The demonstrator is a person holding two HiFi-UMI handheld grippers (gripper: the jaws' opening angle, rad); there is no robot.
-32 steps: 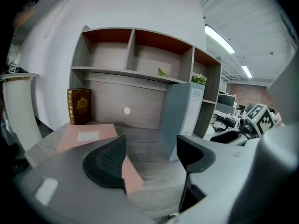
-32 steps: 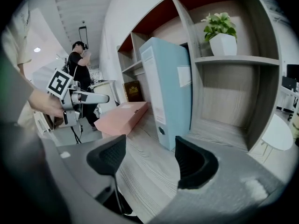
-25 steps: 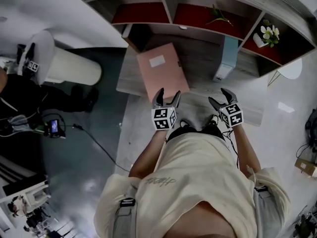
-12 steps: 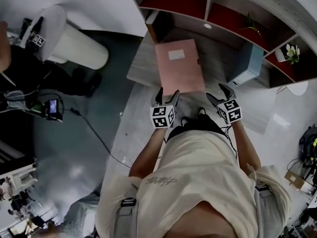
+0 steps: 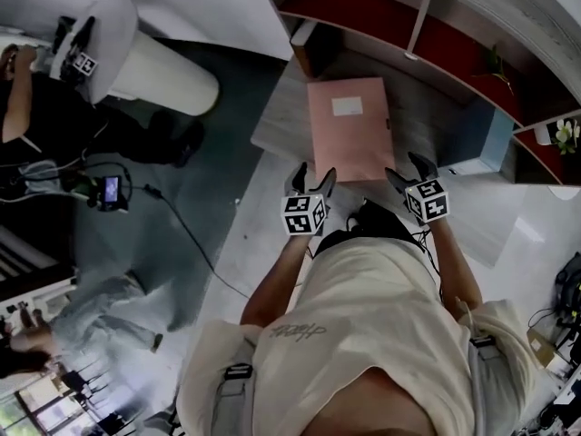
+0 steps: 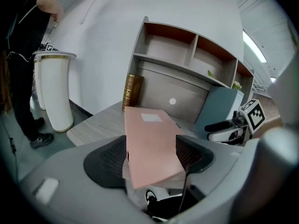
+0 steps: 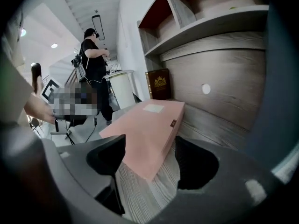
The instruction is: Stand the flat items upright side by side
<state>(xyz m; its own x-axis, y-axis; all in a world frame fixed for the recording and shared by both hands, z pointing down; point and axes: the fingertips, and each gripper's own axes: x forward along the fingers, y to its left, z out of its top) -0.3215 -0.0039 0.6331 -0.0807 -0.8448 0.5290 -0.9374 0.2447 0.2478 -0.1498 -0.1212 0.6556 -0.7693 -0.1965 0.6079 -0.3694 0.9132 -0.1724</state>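
A pink box file [image 5: 349, 127] lies flat on the wooden desk [image 5: 281, 130], its label facing up. My left gripper [image 5: 310, 180] hovers at the file's near left corner, jaws open with nothing gripped. My right gripper [image 5: 410, 171] is at the near right corner, also open and empty. A blue-grey folder [image 5: 495, 139] stands upright to the right. A brown book [image 5: 304, 48] stands at the back left. In the left gripper view the pink file [image 6: 149, 143] fills the gap ahead and the blue folder [image 6: 219, 108] stands behind the right gripper [image 6: 229, 127]. The right gripper view shows the pink file [image 7: 149, 125] and the brown book [image 7: 158, 84].
A shelf unit [image 5: 436, 34] with red-backed compartments rises behind the desk, with a small plant [image 5: 567, 134] at the right. A white round pedestal [image 5: 154, 71] stands left of the desk. A person in black [image 5: 36, 107] and a floor cable [image 5: 195, 252] are further left.
The head view has swung left, so desk and file sit further right in the picture. Both grippers stay at the file's near edge, the right one closer to its corner. Jaws unchanged.
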